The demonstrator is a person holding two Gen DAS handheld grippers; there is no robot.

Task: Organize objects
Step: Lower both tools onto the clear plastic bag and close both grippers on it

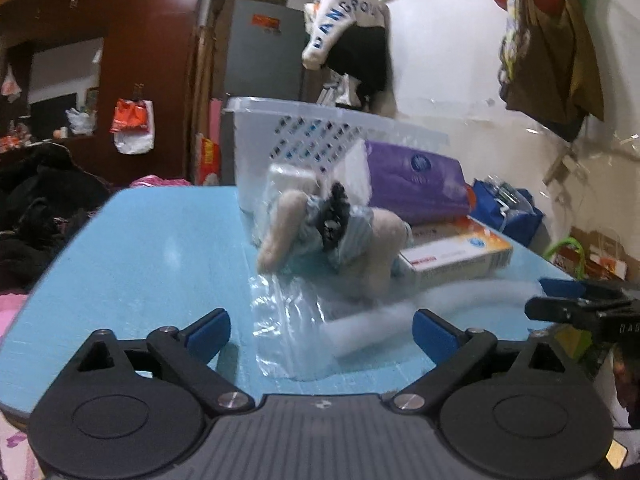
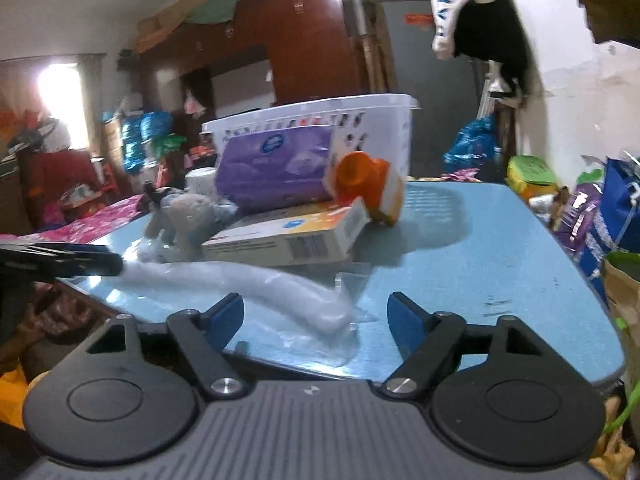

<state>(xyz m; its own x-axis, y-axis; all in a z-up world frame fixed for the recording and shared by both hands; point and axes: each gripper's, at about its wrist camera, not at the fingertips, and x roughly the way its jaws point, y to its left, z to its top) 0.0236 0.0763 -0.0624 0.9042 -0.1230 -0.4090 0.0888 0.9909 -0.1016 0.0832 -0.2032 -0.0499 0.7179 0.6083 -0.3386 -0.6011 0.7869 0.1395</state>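
left wrist view: both grippers wide over a cluttered blue table

left gripper has its fingers apart, holding nothing, above a clear bag on the table. right gripper is also spread, just before a white tube. beyond lie a plush toy, a box, a purple pack on it, an orange bottle, then a white basket.

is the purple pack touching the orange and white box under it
Touching. The right wrist view shows the purple pack resting directly on the orange and white box, no gap between them.
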